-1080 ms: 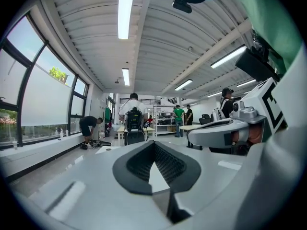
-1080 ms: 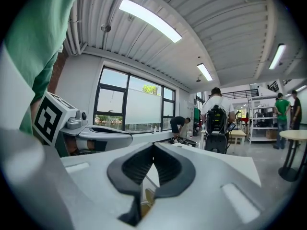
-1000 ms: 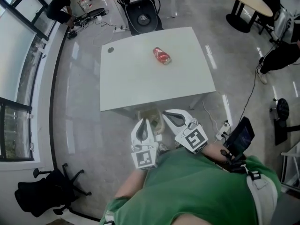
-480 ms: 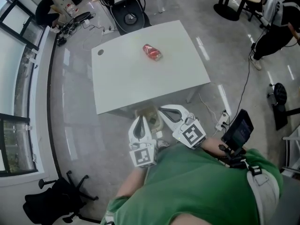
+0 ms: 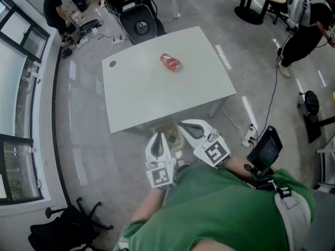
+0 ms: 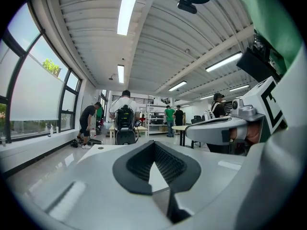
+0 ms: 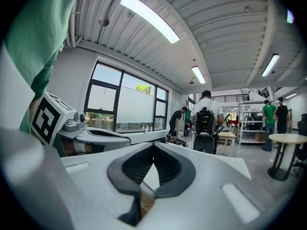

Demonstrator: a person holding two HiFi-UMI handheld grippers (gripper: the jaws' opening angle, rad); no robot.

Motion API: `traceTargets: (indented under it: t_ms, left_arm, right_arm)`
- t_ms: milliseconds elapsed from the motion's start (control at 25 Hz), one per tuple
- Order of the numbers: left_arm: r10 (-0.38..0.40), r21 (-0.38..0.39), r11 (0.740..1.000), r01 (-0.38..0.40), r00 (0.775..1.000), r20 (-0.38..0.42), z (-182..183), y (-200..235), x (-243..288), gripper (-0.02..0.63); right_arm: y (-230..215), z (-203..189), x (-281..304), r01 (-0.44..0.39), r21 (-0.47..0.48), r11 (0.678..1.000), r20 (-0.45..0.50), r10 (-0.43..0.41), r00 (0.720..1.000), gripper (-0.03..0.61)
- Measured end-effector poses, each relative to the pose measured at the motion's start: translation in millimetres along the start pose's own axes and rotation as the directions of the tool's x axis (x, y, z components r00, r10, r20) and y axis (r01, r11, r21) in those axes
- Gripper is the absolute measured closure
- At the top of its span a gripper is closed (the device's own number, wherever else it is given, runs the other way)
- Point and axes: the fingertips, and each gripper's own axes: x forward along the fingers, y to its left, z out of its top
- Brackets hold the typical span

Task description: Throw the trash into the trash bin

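The left gripper (image 5: 158,140) is held with its jaws pressed together on nothing. The right gripper (image 5: 187,127), just beside it, is likewise closed and empty, both drawn in near the body. The crushed red can (image 5: 170,62) lies well ahead of both tips on the white table (image 5: 136,98), so no grasp seems possible from here.

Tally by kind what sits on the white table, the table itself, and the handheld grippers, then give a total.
Red crushed can: 1
White table: 1
Grippers: 2 (left gripper, right gripper)
Total: 4
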Motion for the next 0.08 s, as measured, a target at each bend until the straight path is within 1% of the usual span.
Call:
traceTargets:
  t_ms: [80]
  left_arm:
    - [-0.005, 0.002, 1.000, 0.005, 1.000, -0.002, 0.9, 0.8, 2.2, 0.609]
  right_arm:
    - [-1.6, 2.0, 2.2, 0.006, 0.000, 1.000, 0.005, -0.006, 1.000, 0.575]
